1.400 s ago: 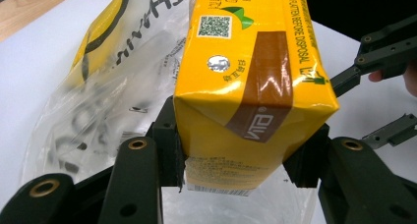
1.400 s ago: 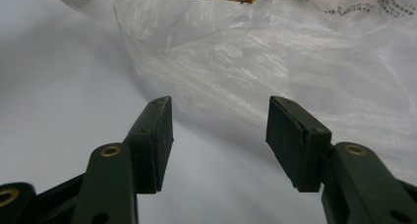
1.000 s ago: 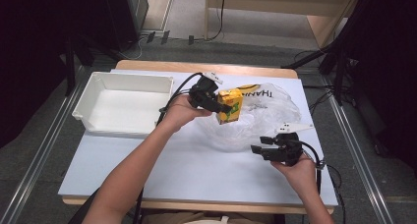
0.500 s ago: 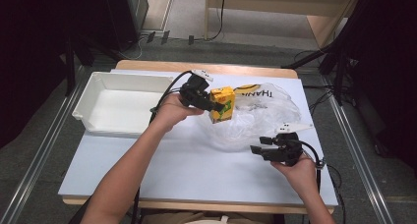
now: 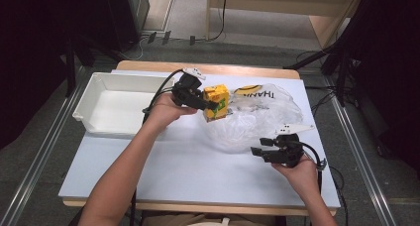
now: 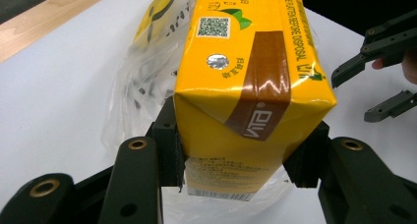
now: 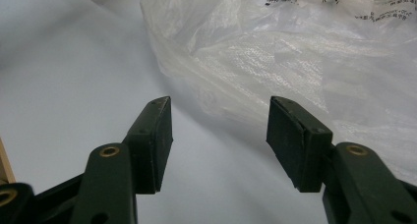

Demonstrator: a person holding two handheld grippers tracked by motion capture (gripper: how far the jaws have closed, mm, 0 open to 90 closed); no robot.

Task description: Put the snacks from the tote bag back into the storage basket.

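Observation:
A yellow drink carton [image 5: 217, 101] hangs above the table beside the clear plastic bag [image 5: 257, 118], and my left gripper [image 5: 210, 105] is shut on it. In the left gripper view both pads press the carton's [image 6: 248, 86] sides, with the bag [image 6: 142, 81] behind and under it. My right gripper [image 5: 257, 146] rests near the bag's front edge, jaws open with nothing between them. In the right gripper view the crumpled bag [image 7: 295, 52] lies just beyond its open jaws [image 7: 220, 118].
A white tray [image 5: 89, 104] stands at the table's left, its inside bare. The white tabletop [image 5: 198, 171] spreads out in front of the bag. Cables trail from both grippers. Dark floor and metal rails flank the table.
My left gripper has carried the carton leftward and slightly up, away from the bag. The right gripper has stayed where it was.

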